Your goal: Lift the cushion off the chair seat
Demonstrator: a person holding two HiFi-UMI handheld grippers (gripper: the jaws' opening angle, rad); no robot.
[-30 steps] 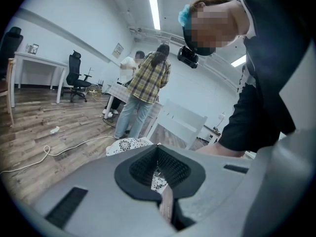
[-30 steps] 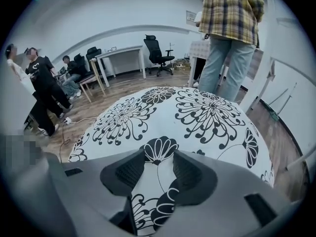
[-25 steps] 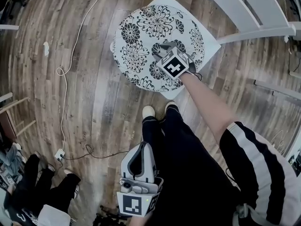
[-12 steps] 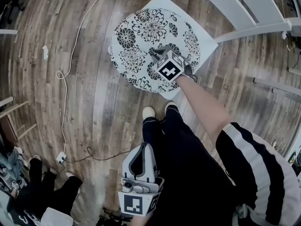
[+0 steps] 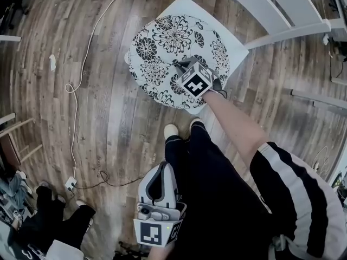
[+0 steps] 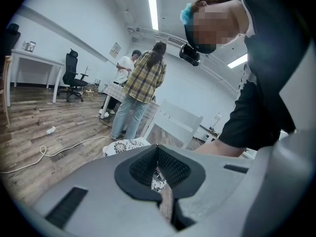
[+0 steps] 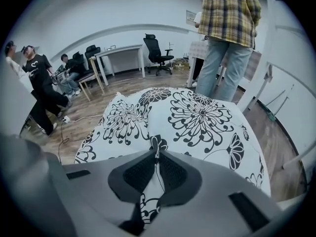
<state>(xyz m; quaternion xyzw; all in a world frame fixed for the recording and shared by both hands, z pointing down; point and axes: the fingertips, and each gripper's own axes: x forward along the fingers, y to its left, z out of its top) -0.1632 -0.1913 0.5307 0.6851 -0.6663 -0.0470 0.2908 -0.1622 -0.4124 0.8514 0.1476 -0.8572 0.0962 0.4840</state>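
A round white cushion with black flowers (image 5: 168, 42) lies on the white chair seat (image 5: 240, 50). My right gripper (image 5: 181, 65) points steeply down onto the cushion's near right part. Its jaws have just been closing and now pinch a raised fold of the flowered fabric, seen in the right gripper view as the cushion (image 7: 197, 117) rising between the right gripper (image 7: 158, 154) pads. My left gripper (image 5: 162, 171) hangs low beside the person's leg, far from the chair, with its tips together and nothing in it. The left gripper (image 6: 158, 149) looks toward the cushion (image 6: 121, 146).
The chair's white slatted backrest (image 5: 282, 15) stands at the far right. A white cable (image 5: 81, 75) runs over the wooden floor to a plug (image 5: 69, 183). A bystander in a plaid shirt (image 7: 227, 23) stands just behind the chair. Other people sit at the left (image 7: 42, 83).
The right gripper's jaws have come together on the cushion and a fold of fabric is now pinched between them. The left gripper has stayed where it was.
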